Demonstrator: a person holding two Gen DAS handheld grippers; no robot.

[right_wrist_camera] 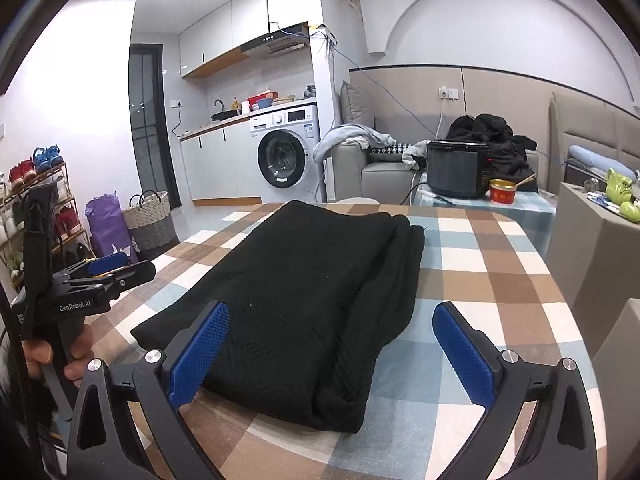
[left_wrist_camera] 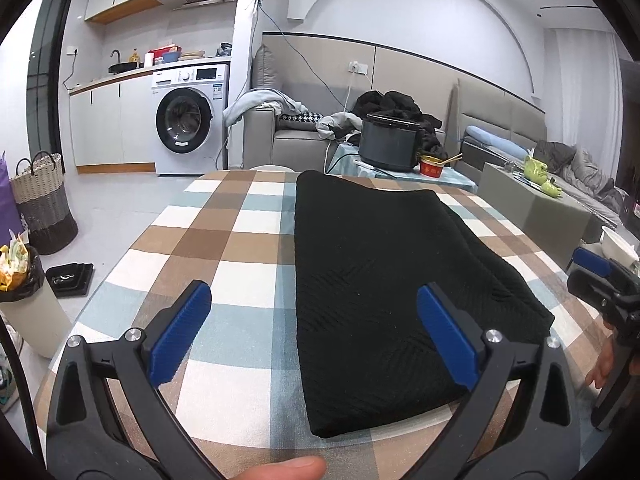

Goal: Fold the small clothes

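Note:
A black knitted garment [left_wrist_camera: 384,276] lies folded into a long strip on the checked tablecloth [left_wrist_camera: 224,248]. My left gripper [left_wrist_camera: 316,296] hovers open over its near left edge, blue pads wide apart and holding nothing. In the right wrist view the same black garment [right_wrist_camera: 304,304] shows stacked layers along its right side. My right gripper [right_wrist_camera: 332,320] is open above its near end, with nothing between the pads. The left gripper [right_wrist_camera: 108,266] also shows at the left of that view, held by a hand [right_wrist_camera: 76,356].
A dark cooker pot [left_wrist_camera: 390,144] and a red bowl [left_wrist_camera: 434,166] stand on a small table beyond the far edge. A woven basket [left_wrist_camera: 42,200] and a bin [left_wrist_camera: 24,300] stand on the floor at left. A grey low table [right_wrist_camera: 592,248] lies to the right.

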